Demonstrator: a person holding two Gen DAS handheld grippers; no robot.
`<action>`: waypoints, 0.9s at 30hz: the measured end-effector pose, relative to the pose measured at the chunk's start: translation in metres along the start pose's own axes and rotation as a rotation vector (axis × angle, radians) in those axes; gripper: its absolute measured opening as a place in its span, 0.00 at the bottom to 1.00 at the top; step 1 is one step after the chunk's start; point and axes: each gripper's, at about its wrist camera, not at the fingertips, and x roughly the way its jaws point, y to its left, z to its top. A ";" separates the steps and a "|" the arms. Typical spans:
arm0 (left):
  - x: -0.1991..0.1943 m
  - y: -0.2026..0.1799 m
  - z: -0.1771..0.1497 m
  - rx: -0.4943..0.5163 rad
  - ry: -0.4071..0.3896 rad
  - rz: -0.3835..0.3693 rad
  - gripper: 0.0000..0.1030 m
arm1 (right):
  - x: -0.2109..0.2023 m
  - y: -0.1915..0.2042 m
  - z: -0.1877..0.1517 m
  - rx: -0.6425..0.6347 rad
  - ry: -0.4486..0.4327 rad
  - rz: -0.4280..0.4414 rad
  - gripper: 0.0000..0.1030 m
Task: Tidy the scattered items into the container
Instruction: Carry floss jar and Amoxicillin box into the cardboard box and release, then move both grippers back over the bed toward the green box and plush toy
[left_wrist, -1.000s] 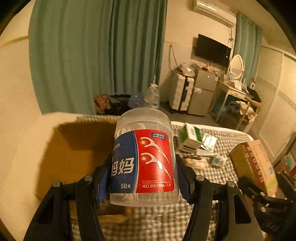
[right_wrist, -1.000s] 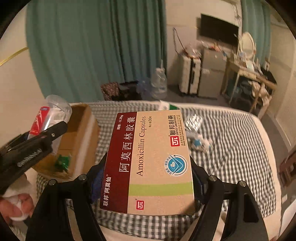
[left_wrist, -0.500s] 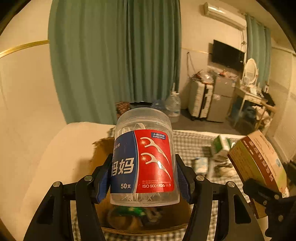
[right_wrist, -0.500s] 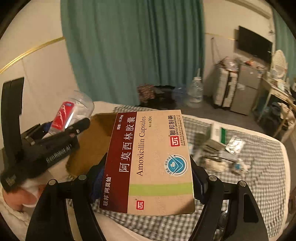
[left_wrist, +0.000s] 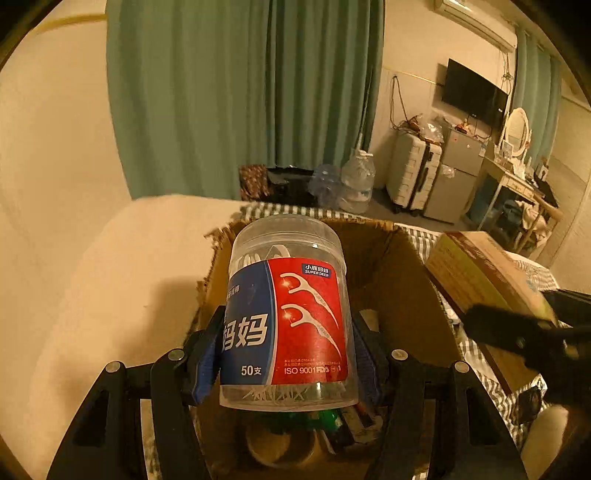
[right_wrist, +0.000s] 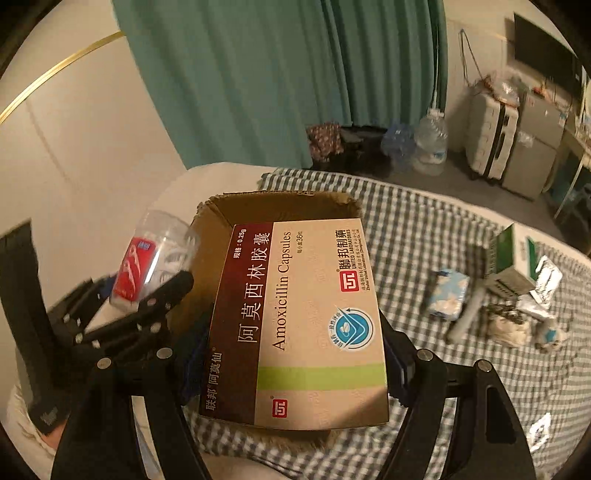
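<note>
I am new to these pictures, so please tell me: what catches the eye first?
The clear plastic floss-pick jar with its red and blue label, clamped in the left gripper, hangs over the open brown cardboard box. Beside it, the right gripper holds a beige and maroon amoxicillin carton above the checked bedcover.

a home bedroom: checked bed (right_wrist: 424, 229), green curtains (left_wrist: 240, 92), wall television (left_wrist: 472, 92).

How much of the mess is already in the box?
Some is: green and dark things already lie in the cardboard box. In hand: the left gripper holds the floss pick jar above it, and the right gripper holds the amoxicillin box. Left: a green-and-white carton, a blue packet and small packets on the checked bedspread.
</note>
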 end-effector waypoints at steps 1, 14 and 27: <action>0.004 0.003 -0.002 0.000 0.007 -0.006 0.61 | 0.007 0.000 0.003 0.008 0.009 0.004 0.73; 0.008 0.016 -0.017 0.074 0.003 -0.020 0.97 | 0.029 0.005 0.050 0.004 -0.020 -0.040 0.80; -0.016 -0.037 -0.025 0.087 0.023 -0.071 0.98 | -0.033 -0.082 -0.045 0.124 -0.009 -0.198 0.81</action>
